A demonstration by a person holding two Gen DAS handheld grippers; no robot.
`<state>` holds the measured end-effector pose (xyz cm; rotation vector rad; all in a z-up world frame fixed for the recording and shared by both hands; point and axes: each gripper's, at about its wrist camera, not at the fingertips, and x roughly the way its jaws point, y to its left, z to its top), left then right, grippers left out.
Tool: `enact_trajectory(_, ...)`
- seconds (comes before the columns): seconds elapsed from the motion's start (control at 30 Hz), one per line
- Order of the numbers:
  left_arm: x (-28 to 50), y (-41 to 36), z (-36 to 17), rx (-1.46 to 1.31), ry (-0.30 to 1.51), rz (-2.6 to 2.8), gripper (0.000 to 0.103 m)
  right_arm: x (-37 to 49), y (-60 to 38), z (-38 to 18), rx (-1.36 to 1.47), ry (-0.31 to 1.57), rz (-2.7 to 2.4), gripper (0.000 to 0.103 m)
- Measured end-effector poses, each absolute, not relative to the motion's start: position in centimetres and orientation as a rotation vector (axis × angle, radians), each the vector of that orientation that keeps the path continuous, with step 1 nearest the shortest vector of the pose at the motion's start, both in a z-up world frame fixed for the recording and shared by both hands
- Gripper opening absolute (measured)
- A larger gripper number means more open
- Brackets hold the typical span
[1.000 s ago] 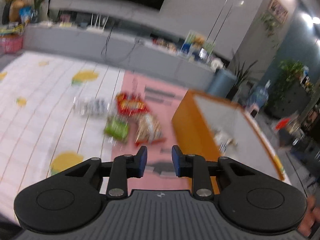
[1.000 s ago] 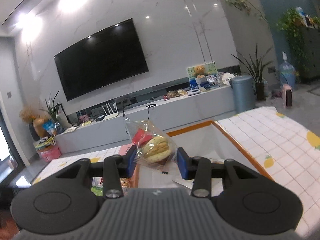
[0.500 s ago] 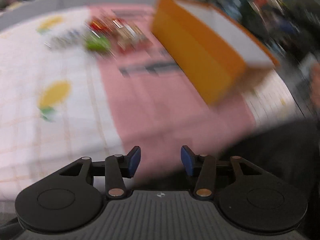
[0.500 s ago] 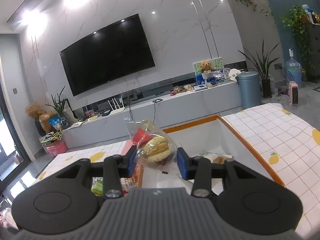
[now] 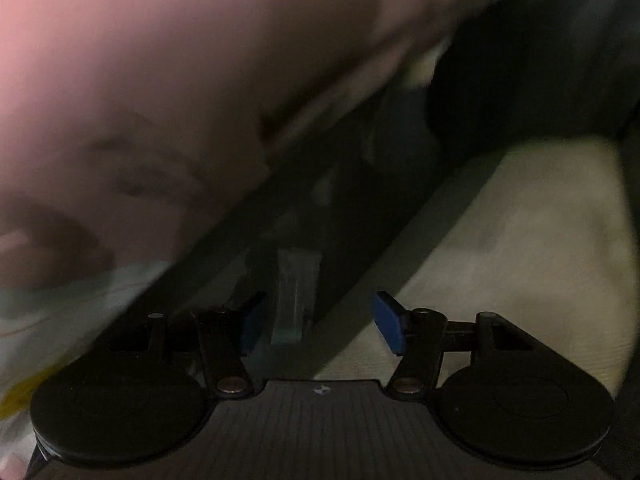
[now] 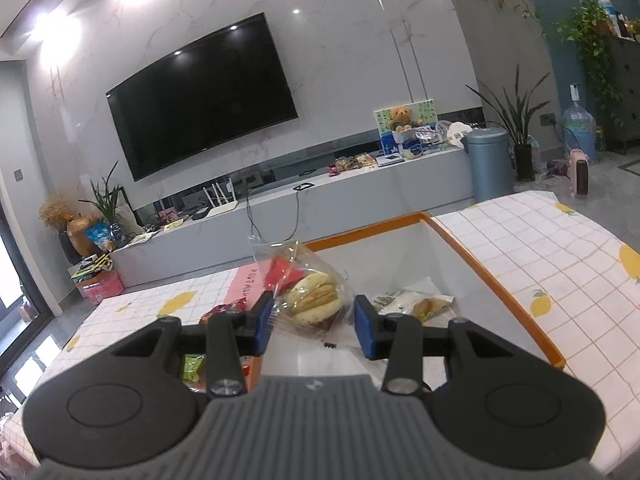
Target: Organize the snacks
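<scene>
My right gripper [image 6: 314, 326] is shut on a clear bag of sandwich biscuits [image 6: 312, 294] and holds it above the orange-rimmed white box [image 6: 496, 276]. A wrapped snack [image 6: 416, 304] lies inside the box. More snack packets [image 6: 224, 312] lie on the table left of the box, partly hidden by my gripper. My left gripper [image 5: 318, 326] is open and empty, hanging low beside the table edge. It faces the pink cloth [image 5: 160, 80] and dark shapes below it. No snacks show in the left wrist view.
The table has a lemon-print checked cloth [image 6: 540, 252]. Behind it stand a long grey TV cabinet [image 6: 360, 192], a blue bin [image 6: 490, 164] and plants. Pale floor [image 5: 520, 240] shows in the left wrist view.
My left gripper has dropped from above the table to below its edge and opened wider. My right gripper keeps holding the biscuit bag over the box, nearly still.
</scene>
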<state>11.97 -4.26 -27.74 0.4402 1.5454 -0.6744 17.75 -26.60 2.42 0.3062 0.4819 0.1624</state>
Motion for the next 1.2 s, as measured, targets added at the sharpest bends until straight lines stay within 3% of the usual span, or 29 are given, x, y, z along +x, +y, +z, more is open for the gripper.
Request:
enact_trajectory(0.17,11.1,-6.2,-32.3,0.636,1.500,-0.685,0.070,17.9,-26.8,2.2,0.300,0.486,0.139,0.041)
enact_trajectory(0.63,11.9,-6.6,-43.0,0.738,1.469,-0.802,0.069,17.9,-26.5,1.9,0.309,0.505,0.138,0.041)
enact_trajectory(1.2,11.5,-6.8,-52.5,0.798,1.606,-0.808,0.072,18.9,-25.5,1.4,0.272,0.542,0.115,0.041)
